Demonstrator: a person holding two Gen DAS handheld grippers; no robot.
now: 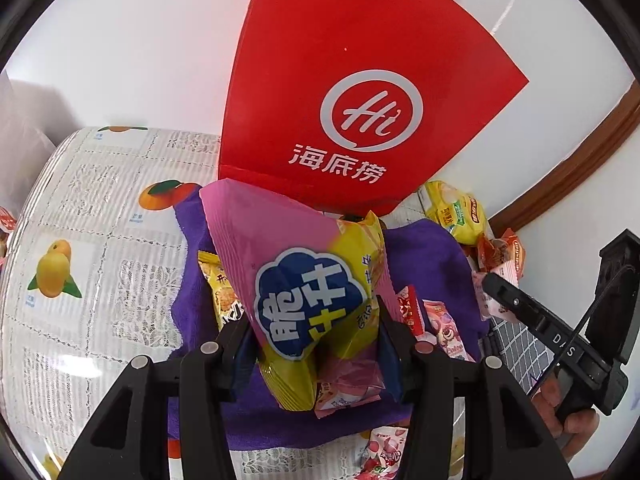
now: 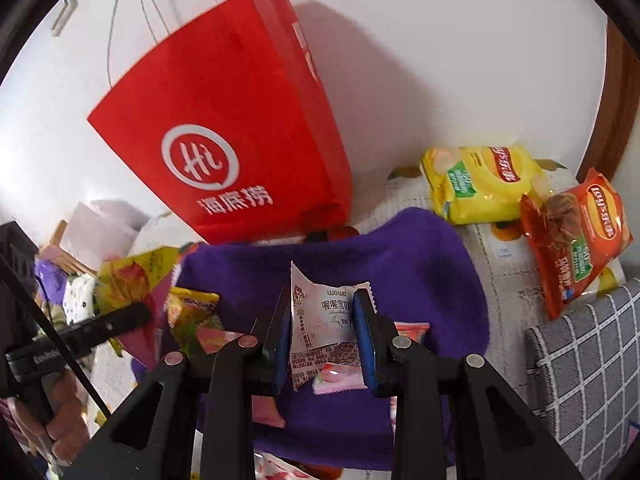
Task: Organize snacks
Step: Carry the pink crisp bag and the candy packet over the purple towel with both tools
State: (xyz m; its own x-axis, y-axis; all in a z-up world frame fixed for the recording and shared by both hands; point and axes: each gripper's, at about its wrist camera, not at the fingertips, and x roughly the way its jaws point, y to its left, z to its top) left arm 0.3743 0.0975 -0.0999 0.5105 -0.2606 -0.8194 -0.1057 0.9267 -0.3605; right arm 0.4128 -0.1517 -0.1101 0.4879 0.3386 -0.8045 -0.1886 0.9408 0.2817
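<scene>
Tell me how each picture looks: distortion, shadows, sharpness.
Left wrist view: strong fisheye bend, dark corners, the red paper bag bulging; the pink and yellow snack bag in the tongs is sharp. Right wrist view: same curved edges; the red bag casts a soft shadow on the white wall; the white snack packet reads clearly.

red bag [image 2: 224, 120] blocking behind, purple cloth [image 2: 420, 256] open

Both wrist views look steeply down, close over the purple cloth [image 1: 420, 248] [image 2: 400, 248], toward the red paper bag [image 1: 360, 100] [image 2: 224, 140] standing behind it. The left view sits left of the cloth, the right view right; both share cloth and bag.
</scene>
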